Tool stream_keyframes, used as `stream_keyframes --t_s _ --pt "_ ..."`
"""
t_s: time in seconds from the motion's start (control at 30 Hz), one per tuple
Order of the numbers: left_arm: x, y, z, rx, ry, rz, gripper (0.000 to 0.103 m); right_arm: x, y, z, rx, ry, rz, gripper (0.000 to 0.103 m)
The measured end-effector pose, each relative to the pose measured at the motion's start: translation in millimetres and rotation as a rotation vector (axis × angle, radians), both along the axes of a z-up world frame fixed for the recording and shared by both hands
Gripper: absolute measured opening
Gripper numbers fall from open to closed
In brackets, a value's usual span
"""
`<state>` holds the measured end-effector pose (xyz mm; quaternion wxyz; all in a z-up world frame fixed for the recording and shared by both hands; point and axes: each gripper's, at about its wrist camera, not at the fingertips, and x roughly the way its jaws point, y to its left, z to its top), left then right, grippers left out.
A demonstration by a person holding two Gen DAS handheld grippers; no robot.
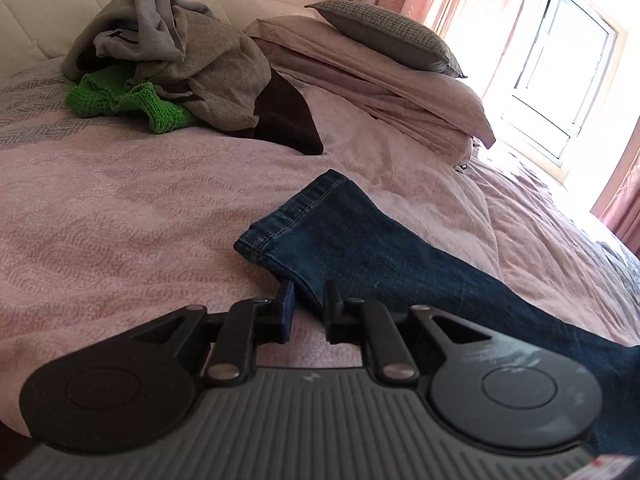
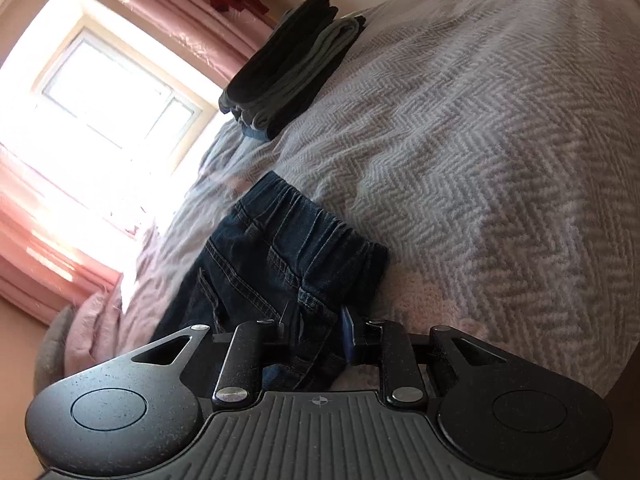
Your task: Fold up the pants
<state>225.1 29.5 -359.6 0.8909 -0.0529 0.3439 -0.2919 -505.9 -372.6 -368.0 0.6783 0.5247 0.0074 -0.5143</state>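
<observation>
Dark blue jeans lie stretched across the bed. Their leg hem (image 1: 296, 216) lies flat on the pink bedspread in the left wrist view. The left gripper (image 1: 309, 300) is low over the near corner of that hem. Its jaws stand slightly apart, with the denim edge between the tips and bedspread showing through the gap behind it. The right wrist view shows the elastic waistband (image 2: 304, 236) with its pocket seams. Bunched denim fills the gap of the right gripper (image 2: 314, 330), which is shut on the waist end.
A heap of grey, green and dark clothes (image 1: 172, 64) lies at the far left. Pillows (image 1: 384, 76) are stacked by the window. A stack of folded dark garments (image 2: 292, 68) sits farther along the herringbone blanket (image 2: 480, 160). Pink curtains (image 2: 168, 8) frame the bright window.
</observation>
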Motion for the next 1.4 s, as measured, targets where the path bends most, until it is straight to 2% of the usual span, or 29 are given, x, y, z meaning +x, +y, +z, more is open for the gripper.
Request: stream_keyframes --t_s 0.07,0.13,0.2,0.3,0.37,0.43,0.5,0.6,0.73,0.83,0.9,0.97,1.0,1.03,1.07,1.1,1.17,1.23,1.33,1.4 --pt "-4 -1 2 0.014 -0.006 -0.001 0.01 -4 3 -1 -0.019 -0.022 -0.008 0.018" --pt "-12 -9 6 0.051 -0.018 -0.017 0.01 -1 3 -2 -0.042 0.012 0.004 0.012" --pt "-26 -21 14 0.06 -0.044 -0.062 0.01 8 2 -2 -0.037 0.097 0.021 0.011" --pt "-47 -48 30 0.039 -0.082 -0.176 0.01 28 3 15 -0.068 0.311 0.085 0.013" --pt "-60 -77 39 0.024 -0.091 -0.279 0.01 39 5 32 -0.065 0.427 0.11 0.031" --pt "-74 -115 46 -0.006 -0.1 -0.397 0.01 44 6 47 -0.134 0.502 0.091 0.041" --pt "-94 -167 53 -0.023 -0.102 -0.533 0.013 44 -3 56 -0.208 0.496 0.098 0.046" --pt "-128 -241 58 -0.061 -0.057 -0.714 0.023 49 -41 57 -0.225 0.467 0.147 0.049" --pt "-175 -337 59 -0.12 0.066 -0.913 0.036 64 -101 44 -0.199 0.398 0.212 0.054" --pt "-196 -390 51 -0.122 0.166 -1.007 0.05 67 -137 31 -0.16 0.337 0.214 0.054" --pt "-211 -416 42 -0.081 0.186 -1.047 0.054 65 -154 22 -0.133 0.295 0.206 0.054" --pt "-223 -434 31 -0.022 0.16 -1.064 0.053 62 -165 16 -0.124 0.241 0.227 0.054" --pt "-227 -440 25 0.002 0.152 -1.074 0.044 61 -168 14 -0.119 0.229 0.231 0.053" --pt "-231 -443 17 0.027 0.135 -1.094 0.034 61 -169 12 -0.121 0.225 0.234 0.044" --pt "-235 -446 10 0.043 0.109 -1.103 0.017 61 -168 12 -0.13 0.22 0.247 0.04" --pt "-240 -448 1 0.064 0.059 -1.1 0.012 62 -166 11 -0.139 0.241 0.244 0.038" --pt "-250 -456 -23 0.114 -0.031 -1.052 0.012 67 -163 6 -0.146 0.288 0.246 0.036" --pt "-254 -461 -48 0.172 -0.086 -0.989 0.012 77 -162 -5 -0.124 0.372 0.244 0.036" --pt "-246 -460 -45 0.161 -0.098 -0.941 0.012 87 -160 -10 -0.132 0.437 0.23 0.038" --pt "-228 -452 -33 0.134 -0.102 -0.865 0.012 92 -158 -2 -0.144 0.521 0.203 0.038"
